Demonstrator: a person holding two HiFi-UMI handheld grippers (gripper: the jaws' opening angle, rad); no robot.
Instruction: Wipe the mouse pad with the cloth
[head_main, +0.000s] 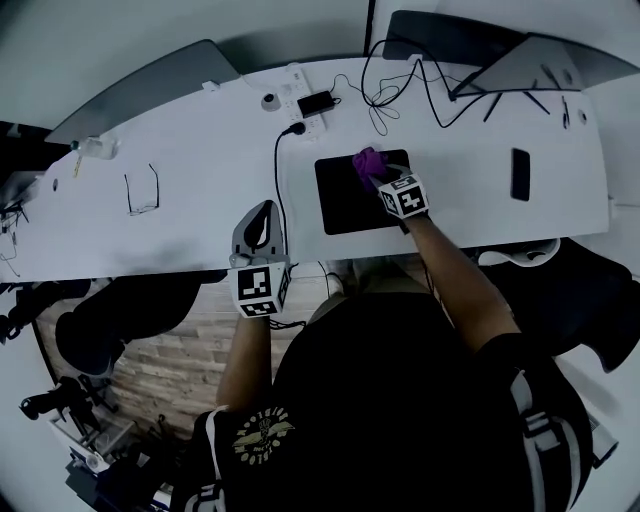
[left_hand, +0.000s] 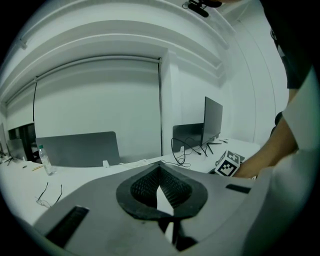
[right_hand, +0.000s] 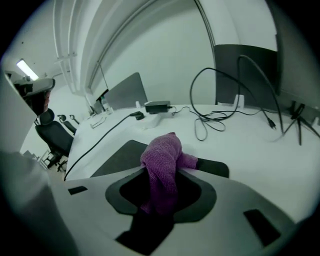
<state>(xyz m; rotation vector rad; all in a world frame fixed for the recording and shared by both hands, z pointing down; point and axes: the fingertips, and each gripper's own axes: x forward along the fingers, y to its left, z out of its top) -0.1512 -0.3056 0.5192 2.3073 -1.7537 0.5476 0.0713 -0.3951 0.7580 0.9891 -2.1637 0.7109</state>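
Note:
A black mouse pad (head_main: 352, 205) lies on the white desk in front of me. My right gripper (head_main: 378, 176) is shut on a purple cloth (head_main: 366, 162), which rests on the pad's far edge. From the right gripper view the cloth (right_hand: 162, 162) bunches up between the jaws, with the pad (right_hand: 117, 157) under and behind it. My left gripper (head_main: 260, 222) hovers near the desk's front edge, left of the pad, holding nothing. Its jaws (left_hand: 161, 192) meet at the tips, shut.
A black cable (head_main: 279, 180) runs from a power strip (head_main: 305, 112) down the desk just left of the pad. Glasses (head_main: 142, 190) lie at the left. A phone (head_main: 520, 174) lies at the right. Tangled cables (right_hand: 220, 117) and monitors (head_main: 470, 50) stand behind the pad.

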